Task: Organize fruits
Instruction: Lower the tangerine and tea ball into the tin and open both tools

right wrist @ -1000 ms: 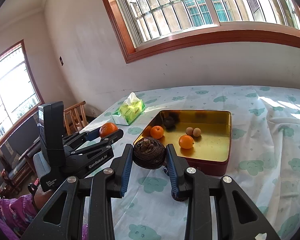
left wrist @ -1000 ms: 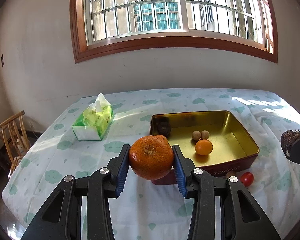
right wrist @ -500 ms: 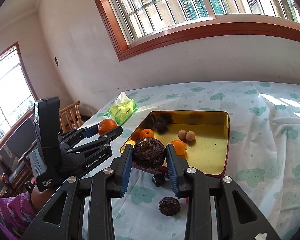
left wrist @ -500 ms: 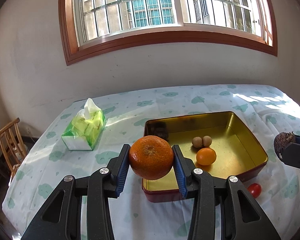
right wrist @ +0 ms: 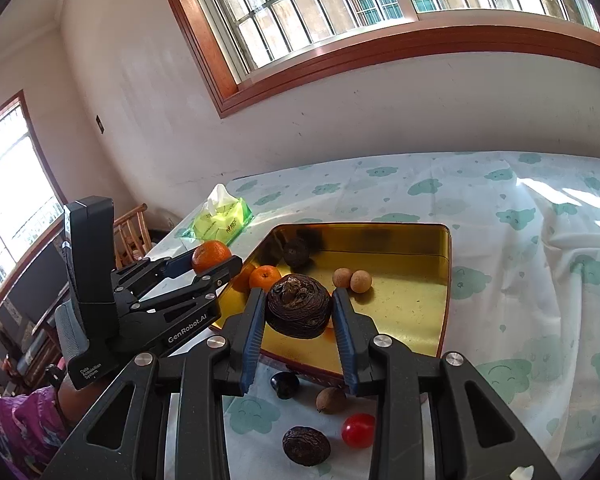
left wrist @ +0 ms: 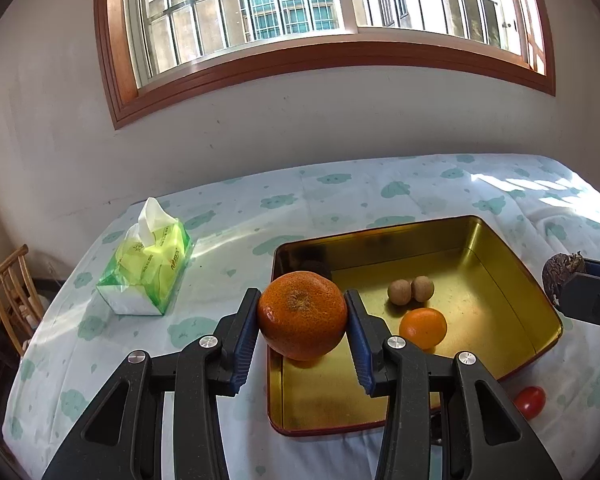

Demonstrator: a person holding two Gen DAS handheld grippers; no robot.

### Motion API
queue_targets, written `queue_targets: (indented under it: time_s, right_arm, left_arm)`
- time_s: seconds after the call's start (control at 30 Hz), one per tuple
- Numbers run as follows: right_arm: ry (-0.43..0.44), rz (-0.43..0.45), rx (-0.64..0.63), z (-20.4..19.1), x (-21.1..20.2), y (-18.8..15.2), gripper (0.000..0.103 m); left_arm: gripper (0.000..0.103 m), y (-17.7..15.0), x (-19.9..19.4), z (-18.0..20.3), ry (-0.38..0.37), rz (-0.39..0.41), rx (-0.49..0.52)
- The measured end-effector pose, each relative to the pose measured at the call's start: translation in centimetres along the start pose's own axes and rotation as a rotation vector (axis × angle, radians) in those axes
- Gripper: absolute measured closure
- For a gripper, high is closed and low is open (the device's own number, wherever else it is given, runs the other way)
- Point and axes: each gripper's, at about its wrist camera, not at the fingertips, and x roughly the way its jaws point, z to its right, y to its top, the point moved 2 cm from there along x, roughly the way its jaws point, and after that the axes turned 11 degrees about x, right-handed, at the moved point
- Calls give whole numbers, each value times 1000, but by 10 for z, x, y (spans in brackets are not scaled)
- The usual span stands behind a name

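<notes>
My left gripper (left wrist: 302,330) is clamped on a large mandarin (left wrist: 302,315), its blue pads pressed into both sides of the pebbled orange peel, and it hangs over the near left corner of the tin tray (left wrist: 512,254). My right gripper (right wrist: 299,330) is closed the same way on a dark, wrinkled, squat round fruit (right wrist: 299,306), held above the tray's near rim. So I judge two fruits to be on their way in and neither yet set down. Inside the tray, a shallow rectangular tin with a shiny gold lining and a red outer wall, already lie a small smooth orange (left wrist: 423,328), two little tan round fruits (left wrist: 410,290) touching each other, and a dark fruit (right wrist: 296,252) tucked in the far corner. Left on the counter, just in front of the tray, I see a glossy red cherry tomato (right wrist: 358,430), a brown nut-like fruit (right wrist: 331,400), a small shiny black one (right wrist: 285,384) and another wrinkled dark fruit (right wrist: 306,445). The counter (left wrist: 340,196) wears a soft white cloth printed with green clouds, creased at the edges. A crinkly green tissue pack (left wrist: 146,276) sits well apart to the left.
</notes>
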Motion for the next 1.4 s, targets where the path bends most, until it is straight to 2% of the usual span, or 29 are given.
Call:
queue_targets:
  time_s: [0.77,1.4]
  right_arm:
    - [-21,-38,28,32,42,15,72]
    - [-28,-65,44,52,72,25,72]
  left_arm:
    - [60,14,45,4,-3,-38,74]
    - [60,18,82,7,-5,-113,132]
